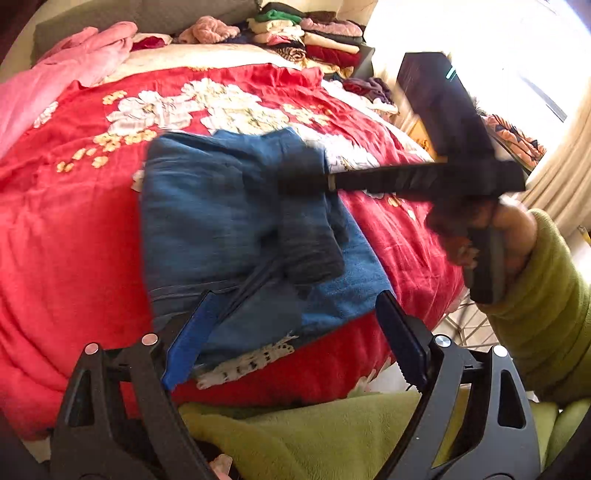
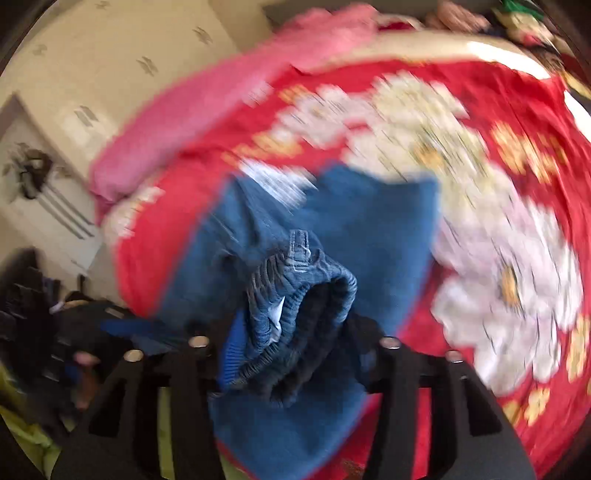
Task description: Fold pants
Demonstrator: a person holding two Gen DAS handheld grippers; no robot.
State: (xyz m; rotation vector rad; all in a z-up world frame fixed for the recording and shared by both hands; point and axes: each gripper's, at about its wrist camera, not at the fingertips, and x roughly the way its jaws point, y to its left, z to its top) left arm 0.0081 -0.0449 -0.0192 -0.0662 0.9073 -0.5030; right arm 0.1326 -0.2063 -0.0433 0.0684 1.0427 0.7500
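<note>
Blue denim pants (image 1: 207, 206) lie partly folded on a red flowered bedspread (image 1: 74, 240). My left gripper (image 1: 297, 295) hangs open over their near edge, its blue pads wide apart and off the cloth. From the right, my right gripper (image 1: 303, 173) reaches over the pants, with a dark fold of them hanging under its tip. In the right wrist view the gathered elastic waistband (image 2: 295, 295) sits sharp between the fingers of the right gripper (image 2: 295, 332), which is shut on it. The rest of the pants (image 2: 369, 221) is blurred.
A pink garment (image 1: 55, 74) lies at the bed's far left. Stacks of folded clothes (image 1: 314, 33) fill the far edge. A green sleeve (image 1: 546, 295) and hand hold the right gripper. White lace (image 1: 251, 358) shows below the pants. A cream cabinet (image 2: 74, 92) stands left of the bed.
</note>
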